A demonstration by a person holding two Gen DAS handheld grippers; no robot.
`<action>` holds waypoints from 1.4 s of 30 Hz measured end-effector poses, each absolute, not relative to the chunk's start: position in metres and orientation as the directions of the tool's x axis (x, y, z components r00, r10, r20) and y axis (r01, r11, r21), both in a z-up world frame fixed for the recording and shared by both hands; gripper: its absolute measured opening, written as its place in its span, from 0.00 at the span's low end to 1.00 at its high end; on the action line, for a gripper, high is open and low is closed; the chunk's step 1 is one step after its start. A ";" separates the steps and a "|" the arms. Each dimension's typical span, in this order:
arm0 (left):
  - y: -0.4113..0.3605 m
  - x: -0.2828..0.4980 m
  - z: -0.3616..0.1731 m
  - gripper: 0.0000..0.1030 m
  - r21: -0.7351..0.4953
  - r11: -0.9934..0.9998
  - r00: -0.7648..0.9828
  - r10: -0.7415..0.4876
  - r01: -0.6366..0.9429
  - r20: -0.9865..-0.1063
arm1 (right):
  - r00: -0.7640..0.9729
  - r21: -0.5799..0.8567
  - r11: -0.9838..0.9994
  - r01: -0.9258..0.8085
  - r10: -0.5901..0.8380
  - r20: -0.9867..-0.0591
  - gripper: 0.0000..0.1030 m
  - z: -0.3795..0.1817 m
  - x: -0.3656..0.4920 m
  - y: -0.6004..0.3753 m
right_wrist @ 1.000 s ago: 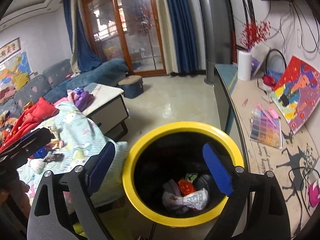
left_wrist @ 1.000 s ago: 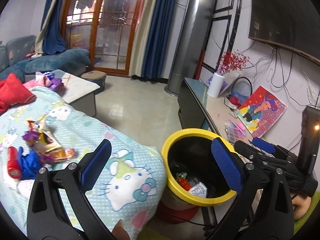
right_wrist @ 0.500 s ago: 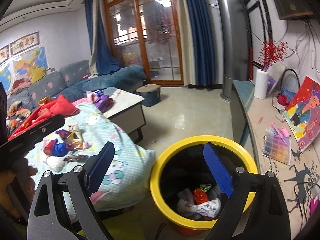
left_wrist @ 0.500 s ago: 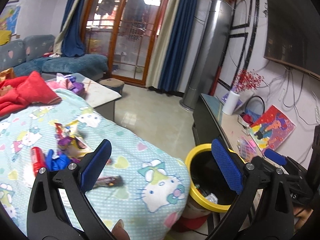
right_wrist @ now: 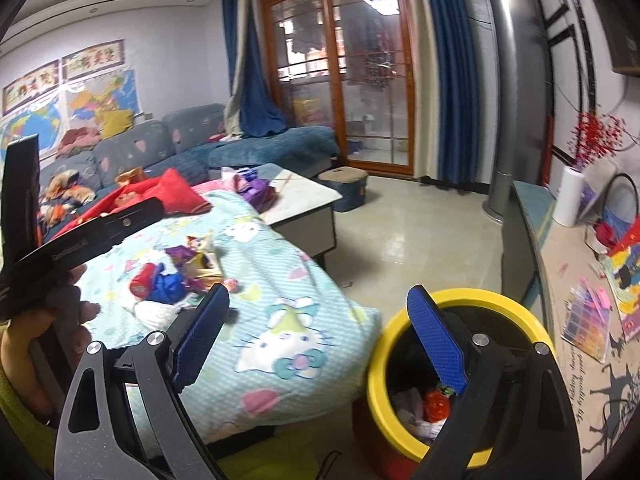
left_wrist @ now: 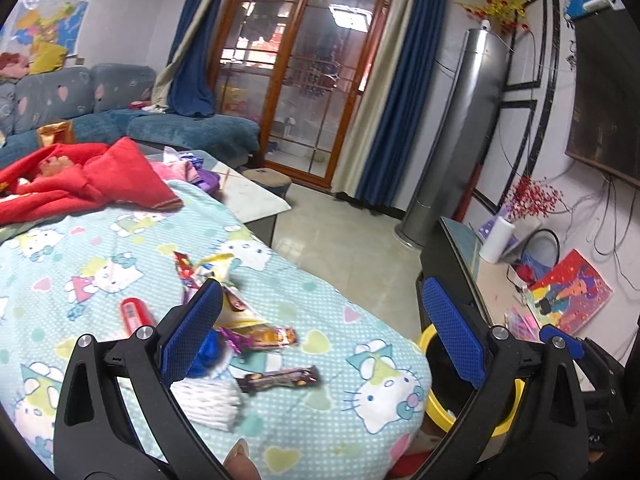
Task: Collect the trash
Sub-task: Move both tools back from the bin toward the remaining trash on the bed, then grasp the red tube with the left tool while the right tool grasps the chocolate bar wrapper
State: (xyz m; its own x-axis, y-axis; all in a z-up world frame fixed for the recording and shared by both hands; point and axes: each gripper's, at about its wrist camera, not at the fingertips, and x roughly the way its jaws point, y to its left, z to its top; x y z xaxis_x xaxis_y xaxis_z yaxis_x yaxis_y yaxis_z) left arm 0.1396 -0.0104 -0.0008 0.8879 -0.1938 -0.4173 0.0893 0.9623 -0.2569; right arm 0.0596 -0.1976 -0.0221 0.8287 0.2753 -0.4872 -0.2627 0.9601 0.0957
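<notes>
Trash pile (left_wrist: 224, 320) on a cartoon-cat quilt (left_wrist: 120, 264): crumpled wrappers, partly hidden behind the left gripper's near finger in the left wrist view; the wrappers at its back blur together and cannot be counted.

Items beside the pile:
- dark candy-bar wrapper (left_wrist: 278, 378), flat, on the pile's bin side;
- orange wrapper (left_wrist: 268, 336), just above the dark one;
- red tube (left_wrist: 134, 314), on the side away from the bin;
- blue crumpled piece (right_wrist: 168, 286), touching the tube;
- white ribbed wad (left_wrist: 212, 400), at the pile's near edge, blurred.

Yellow-rimmed bin (right_wrist: 492, 300), off the quilt's end, well apart from the pile; red and white scraps lie inside, mostly hidden by the right gripper's finger. The left wrist view shows only part of its rim.

Left gripper (left_wrist: 320, 338): jaws wide apart, empty, above the pile.

Right gripper (right_wrist: 318, 340): jaws wide apart, empty, between quilt and bin.
</notes>
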 end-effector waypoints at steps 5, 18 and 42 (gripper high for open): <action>0.006 0.139 0.001 0.89 -0.271 0.961 0.897 -0.165 0.052 -0.411 | 0.813 0.092 0.944 -0.317 0.320 -0.486 0.85 -0.017 0.065 -0.175; 0.068 0.140 -0.006 0.89 -0.313 0.946 0.905 -0.056 -0.088 -0.422 | 0.756 0.083 0.903 -0.421 0.400 -0.518 0.85 -0.021 0.077 -0.122; 0.147 0.167 -0.081 0.62 -0.523 0.815 0.799 -0.131 -0.250 -0.587 | 0.555 0.042 0.807 -0.589 0.441 -0.705 0.57 -0.107 0.158 -0.050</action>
